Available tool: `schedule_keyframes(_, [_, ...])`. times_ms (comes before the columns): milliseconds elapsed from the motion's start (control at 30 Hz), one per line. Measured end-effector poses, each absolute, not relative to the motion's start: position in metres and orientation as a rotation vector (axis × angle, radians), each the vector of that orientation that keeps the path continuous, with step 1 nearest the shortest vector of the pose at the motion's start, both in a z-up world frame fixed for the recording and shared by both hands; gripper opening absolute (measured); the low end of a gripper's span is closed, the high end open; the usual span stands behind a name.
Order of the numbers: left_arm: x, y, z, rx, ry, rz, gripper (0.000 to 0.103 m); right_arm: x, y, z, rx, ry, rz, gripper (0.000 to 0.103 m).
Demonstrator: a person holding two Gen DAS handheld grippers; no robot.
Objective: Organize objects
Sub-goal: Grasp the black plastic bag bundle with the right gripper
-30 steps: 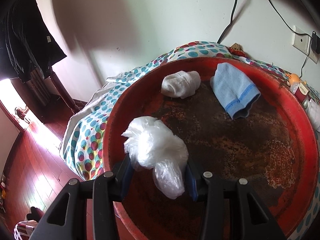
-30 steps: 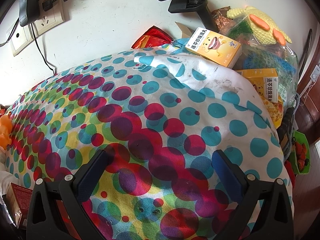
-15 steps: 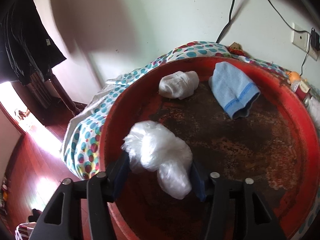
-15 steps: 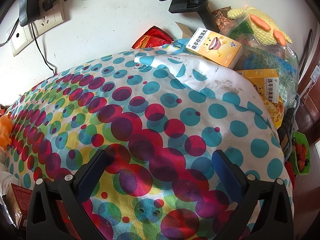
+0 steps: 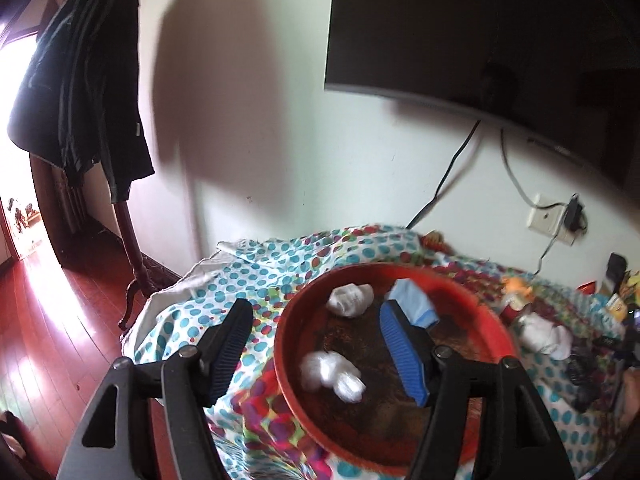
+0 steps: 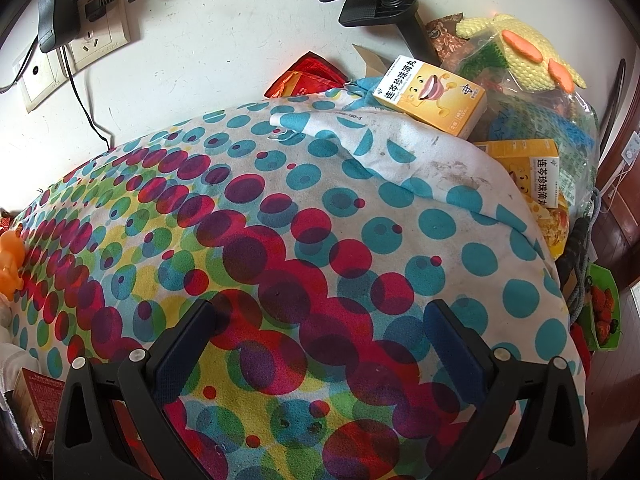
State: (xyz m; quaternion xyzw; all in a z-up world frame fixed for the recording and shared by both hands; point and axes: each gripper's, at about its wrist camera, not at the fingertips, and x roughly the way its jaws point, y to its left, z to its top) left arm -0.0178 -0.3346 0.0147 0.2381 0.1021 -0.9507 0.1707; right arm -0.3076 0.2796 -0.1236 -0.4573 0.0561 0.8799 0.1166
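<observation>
White wall with a dark screen stands behind the table, and a spotted cloth (image 5: 256, 268) covers the whole table top. I take the red tray (image 5: 496, 320) as my landmark. It lies on the cloth near the corner of the table that faces the wooden floor.

Inside the tray I see three things: the crumpled plastic bag (image 5: 332, 370) near the tray's front rim, a white rolled sock (image 5: 350, 299) toward the wall-side rim, and a blue folded cloth (image 5: 412, 305) just beside that sock. The bag rests on the tray floor by itself, apart from the other two.

My left gripper (image 5: 320, 354) is above the tray's front rim. Its jaws have just been opening and now stand wide apart; the bag lies below and beyond them and no pad presses on it. So I judge that the step of placing the bag in the tray is finished and this hand is free.

My right gripper (image 6: 320, 344) hangs over bare spotted cloth on the other side of the tray, jaws spread, with nothing between them.

Beyond the tray's right rim, another white sock (image 5: 546, 336) lies on the cloth. I think it is the next thing to collect. The move needs a free gripper to go over it, come down with jaws open around the soft bundle, and close gently before carrying it to the tray
</observation>
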Motion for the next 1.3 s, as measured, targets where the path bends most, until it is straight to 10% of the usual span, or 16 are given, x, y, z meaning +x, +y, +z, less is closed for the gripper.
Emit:
schedule_keyframes(467, [0.038,-0.196,-0.08,0.903,0.397,-2.976,0.074,-0.156,0.157,-0.075,-1.105,-0.222,2.969,0.103])
schedule_keyframes(767, [0.047,-0.187,-0.076,0.88,0.414,-3.023,0.074,-0.165,0.115,-0.108,-1.433,-0.022,2.966,0.1])
schedule_keyframes(933, [0.046,-0.189,-0.075,0.874,0.424,-3.024,0.074,-0.176,0.113,-0.116,-1.449,-0.074,2.936,0.08])
schedule_keyframes(1067, [0.045,-0.188,-0.077,0.89,0.404,-3.023,0.074,-0.174,0.115,-0.114,-1.398,-0.108,2.946,0.037])
schedule_keyframes(1300, [0.046,-0.186,-0.077,0.881,0.382,-3.015,0.074,-0.165,0.136,-0.112,-1.374,-0.08,2.99,0.03])
